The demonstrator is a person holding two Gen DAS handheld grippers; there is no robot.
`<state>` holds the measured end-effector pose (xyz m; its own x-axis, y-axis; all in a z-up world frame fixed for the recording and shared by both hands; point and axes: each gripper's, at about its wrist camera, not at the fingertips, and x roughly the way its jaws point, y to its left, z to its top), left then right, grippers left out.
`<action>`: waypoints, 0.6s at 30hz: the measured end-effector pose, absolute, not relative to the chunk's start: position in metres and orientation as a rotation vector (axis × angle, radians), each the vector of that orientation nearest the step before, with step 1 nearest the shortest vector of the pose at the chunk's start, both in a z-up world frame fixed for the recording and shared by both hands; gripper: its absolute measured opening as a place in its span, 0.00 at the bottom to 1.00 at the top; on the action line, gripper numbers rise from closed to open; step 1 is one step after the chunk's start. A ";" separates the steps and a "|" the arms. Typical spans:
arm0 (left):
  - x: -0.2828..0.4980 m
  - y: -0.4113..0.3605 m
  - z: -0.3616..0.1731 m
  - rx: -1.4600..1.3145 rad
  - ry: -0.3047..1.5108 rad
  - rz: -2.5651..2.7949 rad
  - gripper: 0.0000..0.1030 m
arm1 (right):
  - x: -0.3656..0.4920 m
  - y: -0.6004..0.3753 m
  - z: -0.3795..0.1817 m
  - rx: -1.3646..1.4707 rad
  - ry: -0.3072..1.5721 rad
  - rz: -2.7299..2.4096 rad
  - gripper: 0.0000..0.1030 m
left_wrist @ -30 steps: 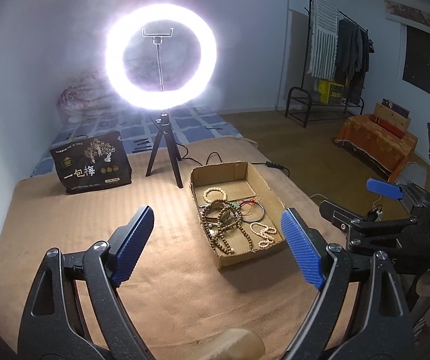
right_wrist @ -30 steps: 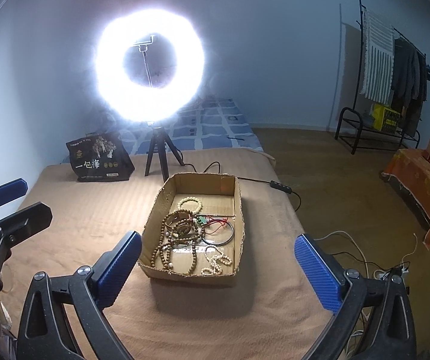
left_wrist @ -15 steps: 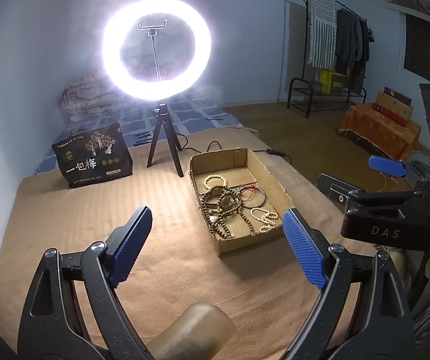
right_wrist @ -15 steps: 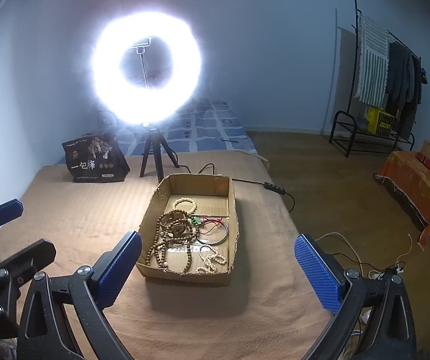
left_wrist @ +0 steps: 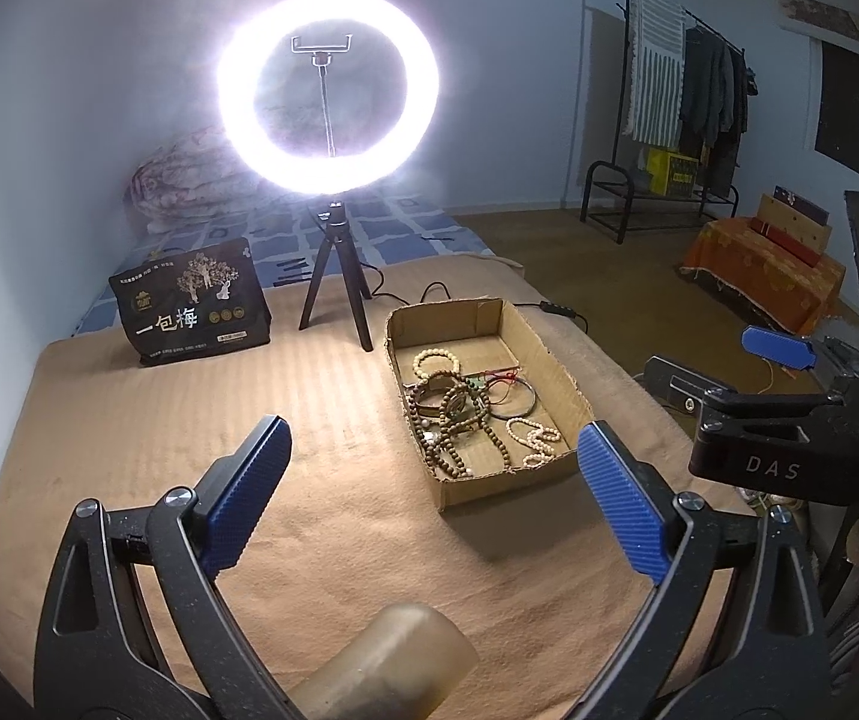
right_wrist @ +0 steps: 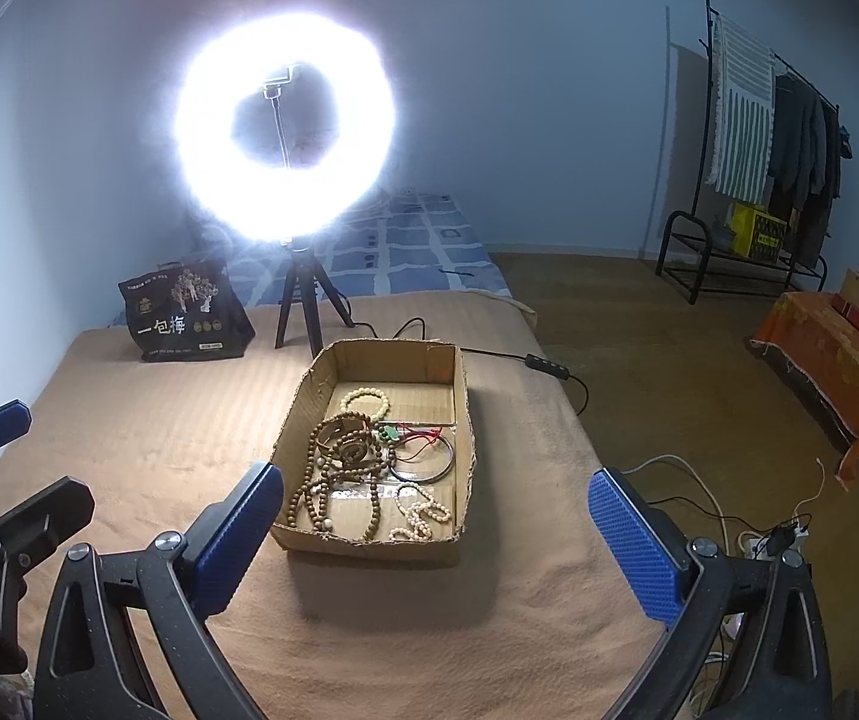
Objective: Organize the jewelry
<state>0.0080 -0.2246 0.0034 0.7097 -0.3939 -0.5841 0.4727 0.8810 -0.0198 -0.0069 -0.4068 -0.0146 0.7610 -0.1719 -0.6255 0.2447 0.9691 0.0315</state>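
Jewelry [right_wrist: 363, 468] lies heaped in a shallow cardboard box [right_wrist: 462, 396] that sits on a tan blanket [right_wrist: 147, 438] spread over a low bed. Inside the box, a pale bead bracelet [right_wrist: 365, 401] rests near the far end, a tangle of brown wooden bead strands [right_wrist: 339, 462] fills the middle and left, a thin dark metal bangle [right_wrist: 423, 462] lies to the right beside a small green charm on red cord [right_wrist: 390, 434], and a string of white beads [right_wrist: 420, 513] curls in the near right corner.

Both grippers hover above the blanket on the near side of the box, touching nothing. Left gripper [left_wrist: 429, 501] has its blue-padded jaws spread wide and opening further, with nothing between them. Right gripper [right_wrist: 435, 534] also holds its jaws wide apart and empty, the box directly ahead of it.

Beyond the box, a glaring ring light [left_wrist: 327, 90] stands on a small black tripod [left_wrist: 333, 294]. A black printed bag [left_wrist: 189, 303] stands upright to the left of the tripod. Far right, a clothes rack [right_wrist: 771, 138] stands against the wall.
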 end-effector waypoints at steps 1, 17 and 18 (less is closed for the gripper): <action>0.008 -0.224 0.003 0.133 0.616 -0.483 0.95 | -0.007 -0.407 -0.015 0.112 0.669 -0.227 1.00; 0.006 -0.225 0.004 0.125 0.610 -0.483 0.96 | -0.004 -0.402 -0.015 0.089 0.675 -0.221 1.00; 0.006 -0.225 0.004 0.125 0.610 -0.483 0.96 | -0.004 -0.403 -0.015 0.089 0.675 -0.222 1.00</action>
